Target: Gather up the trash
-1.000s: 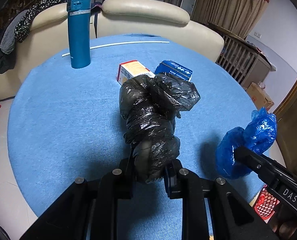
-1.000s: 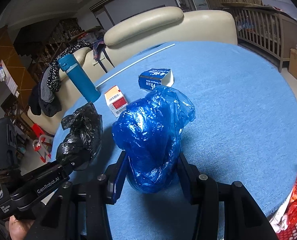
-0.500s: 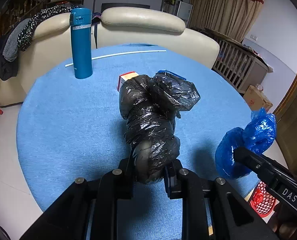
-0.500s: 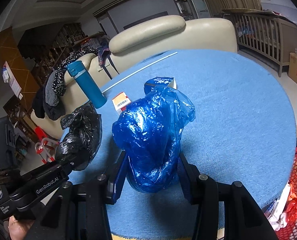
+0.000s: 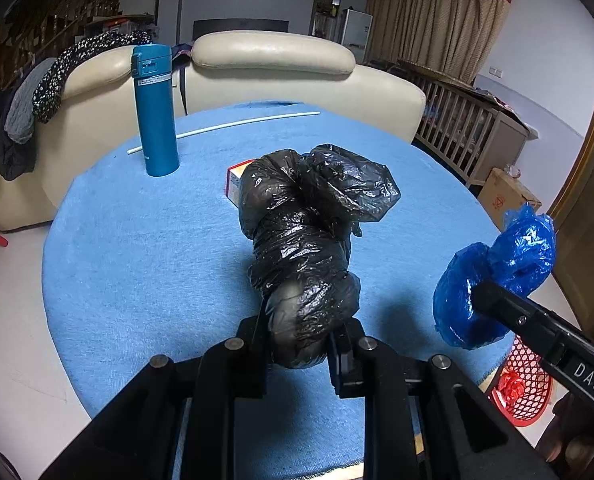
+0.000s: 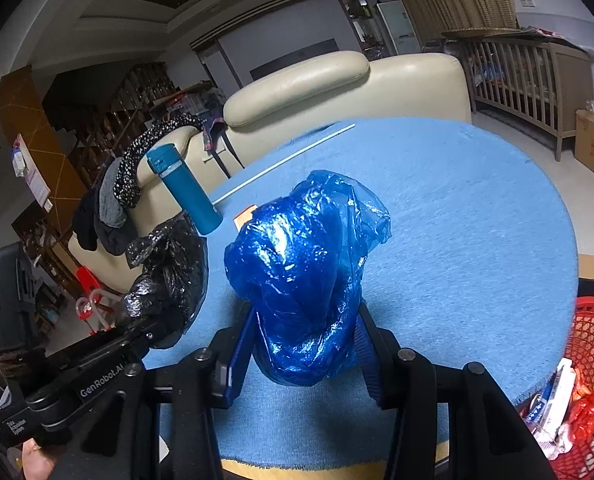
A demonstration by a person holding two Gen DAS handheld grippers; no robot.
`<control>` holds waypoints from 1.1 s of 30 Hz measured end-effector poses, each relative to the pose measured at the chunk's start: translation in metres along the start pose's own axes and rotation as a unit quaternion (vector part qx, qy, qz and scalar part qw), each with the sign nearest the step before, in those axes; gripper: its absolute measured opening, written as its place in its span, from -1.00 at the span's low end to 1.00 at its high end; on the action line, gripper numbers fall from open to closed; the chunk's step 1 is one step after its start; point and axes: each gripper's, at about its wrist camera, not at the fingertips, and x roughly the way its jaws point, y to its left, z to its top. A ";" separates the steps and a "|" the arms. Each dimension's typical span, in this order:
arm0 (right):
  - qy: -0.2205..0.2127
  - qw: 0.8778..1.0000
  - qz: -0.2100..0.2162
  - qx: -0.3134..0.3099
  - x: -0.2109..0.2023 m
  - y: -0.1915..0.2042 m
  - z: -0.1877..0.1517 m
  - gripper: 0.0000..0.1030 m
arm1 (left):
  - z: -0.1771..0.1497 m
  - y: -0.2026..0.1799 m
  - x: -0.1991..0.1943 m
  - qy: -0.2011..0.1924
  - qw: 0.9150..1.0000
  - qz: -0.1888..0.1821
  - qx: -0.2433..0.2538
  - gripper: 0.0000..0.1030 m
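My left gripper (image 5: 301, 344) is shut on a crumpled black plastic bag (image 5: 309, 240) and holds it above the round blue table (image 5: 137, 248). My right gripper (image 6: 305, 356) is shut on a crumpled blue plastic bag (image 6: 305, 264), also held above the table. The blue bag shows at the right of the left wrist view (image 5: 493, 276); the black bag shows at the left of the right wrist view (image 6: 169, 272). A red mesh basket (image 6: 593, 360) with trash in it stands on the floor by the table's near right edge.
A teal flask (image 5: 155, 112) stands at the table's far left. A white rod (image 5: 225, 128) lies along the far edge. A small red-and-white box (image 5: 233, 178) is mostly hidden behind the black bag. A cream sofa (image 5: 273, 68) stands behind the table.
Both grippers have risen and pulled back from the table with their bags. The boxes now sit hidden behind the bags, and more of the red basket shows.
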 end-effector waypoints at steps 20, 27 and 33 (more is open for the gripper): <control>-0.010 0.999 0.007 0.038 -0.019 -0.028 -0.020 -0.02 | -0.015 -0.024 -0.007 0.017 0.999 -0.002 0.034 -0.56; -0.016 0.999 0.011 0.048 -0.022 -0.034 -0.020 -0.02 | -0.013 -0.031 -0.011 0.015 0.999 -0.003 0.052 -0.56; -0.021 0.998 0.004 0.053 -0.027 -0.037 -0.022 -0.02 | -0.011 -0.035 -0.017 0.008 0.998 -0.007 0.056 -0.56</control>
